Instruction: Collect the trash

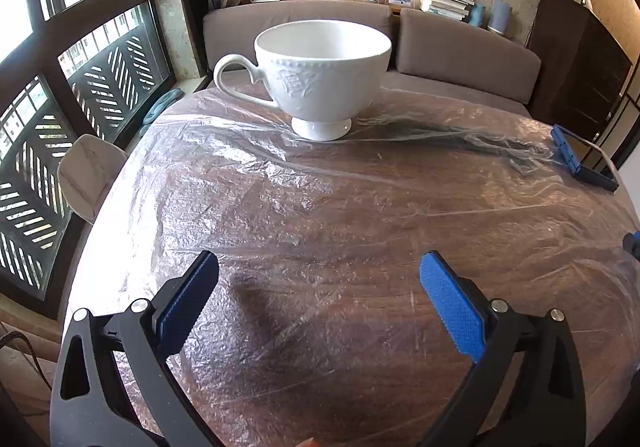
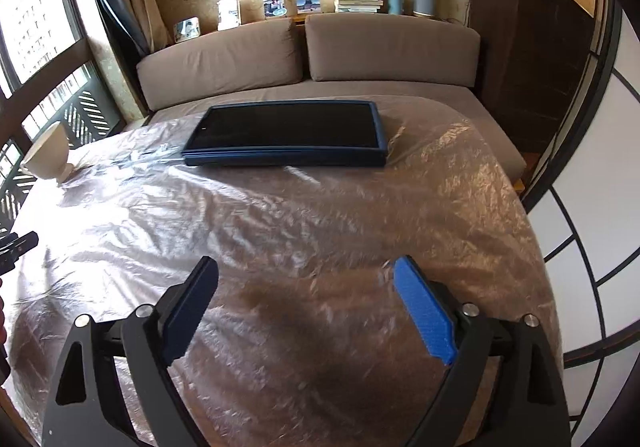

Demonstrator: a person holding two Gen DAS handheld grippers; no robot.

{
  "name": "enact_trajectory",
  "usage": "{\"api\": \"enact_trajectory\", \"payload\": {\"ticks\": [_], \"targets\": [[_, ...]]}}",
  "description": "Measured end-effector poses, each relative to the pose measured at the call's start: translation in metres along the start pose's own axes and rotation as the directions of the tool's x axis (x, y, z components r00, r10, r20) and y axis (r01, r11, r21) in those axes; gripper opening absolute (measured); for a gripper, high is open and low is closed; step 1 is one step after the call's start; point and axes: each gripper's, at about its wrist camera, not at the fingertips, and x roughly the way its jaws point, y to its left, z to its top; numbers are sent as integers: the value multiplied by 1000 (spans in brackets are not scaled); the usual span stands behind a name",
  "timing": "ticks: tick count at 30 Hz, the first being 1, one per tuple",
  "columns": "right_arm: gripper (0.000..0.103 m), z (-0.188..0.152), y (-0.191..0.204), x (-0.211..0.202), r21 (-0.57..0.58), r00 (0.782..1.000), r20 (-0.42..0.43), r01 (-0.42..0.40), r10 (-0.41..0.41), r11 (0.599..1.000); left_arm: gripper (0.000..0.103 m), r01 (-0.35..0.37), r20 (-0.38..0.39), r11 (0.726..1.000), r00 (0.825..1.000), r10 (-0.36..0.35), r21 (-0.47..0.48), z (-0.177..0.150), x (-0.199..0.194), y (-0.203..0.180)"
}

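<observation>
Plastic film, clear and crinkled, is spread over the whole round table. On it a white cup is seen at twelve o'clock in the left wrist view, and a blue-edged tray at twelve o'clock in the right wrist view. The left gripper is held spread wide above the film, nothing between its pads. The right gripper is likewise spread, with nothing pinched.

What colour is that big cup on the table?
The cup is plain white with a raised embossed pattern, clearest in the left wrist view.
</observation>
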Motion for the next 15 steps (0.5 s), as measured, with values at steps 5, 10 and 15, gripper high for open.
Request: {"api": "enact_trajectory", "payload": {"ticks": [5,10,15], "targets": [[92,1,0,5,-15,1000,-19,0,0,1000,101,2,-25,1000,1000,-2,-1,4,7,1],[99,-2,17,10,-82,997,-50,55,-60,995,102,2,-27,1000,1000,-2,4,4,8,0],[99,-3,18,8,-79,997,-50,57,-62,995,102,2,-28,1000,1000,-2,3,4,8,-1]]}}
